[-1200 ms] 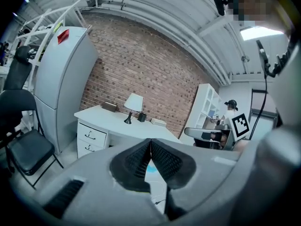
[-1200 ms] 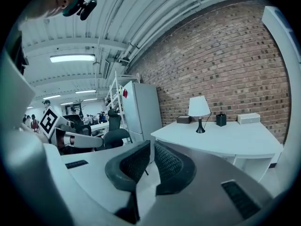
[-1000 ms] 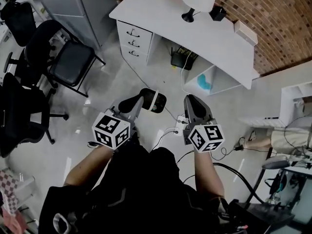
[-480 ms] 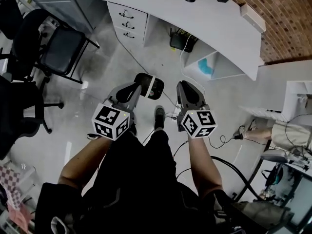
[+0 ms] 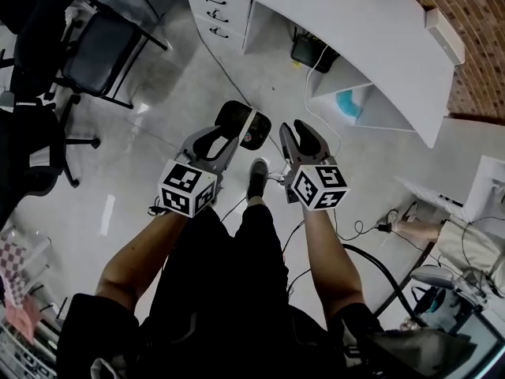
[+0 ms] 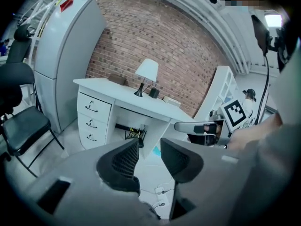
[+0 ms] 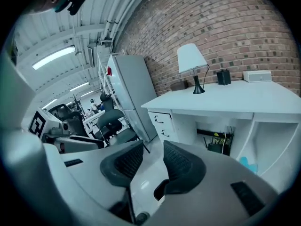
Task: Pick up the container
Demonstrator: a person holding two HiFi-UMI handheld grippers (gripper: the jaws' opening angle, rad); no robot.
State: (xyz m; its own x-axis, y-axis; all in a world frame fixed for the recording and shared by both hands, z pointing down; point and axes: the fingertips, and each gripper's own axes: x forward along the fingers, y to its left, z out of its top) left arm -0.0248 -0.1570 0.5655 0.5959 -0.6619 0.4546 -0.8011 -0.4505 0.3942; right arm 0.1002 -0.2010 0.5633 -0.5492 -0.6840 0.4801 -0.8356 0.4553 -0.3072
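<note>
No container shows plainly in any view. My left gripper and right gripper hang side by side over the grey floor, in front of the person's legs. Both sets of jaws are opening, with nothing between them. In the left gripper view the left gripper points at a white desk, and the right gripper shows at the right. The right gripper faces the same desk, which carries a lamp, a small dark box and a flat white box.
Black office chairs stand at the left. The desk's drawer unit is ahead, with a grey cabinet beside it. Cables trail over the floor at the right. The person's shoe is between the grippers.
Both grippers' jaws have parted from shut. The head view has tipped further down, so the desk has slid toward the top edge, and a shoe has come into sight.
</note>
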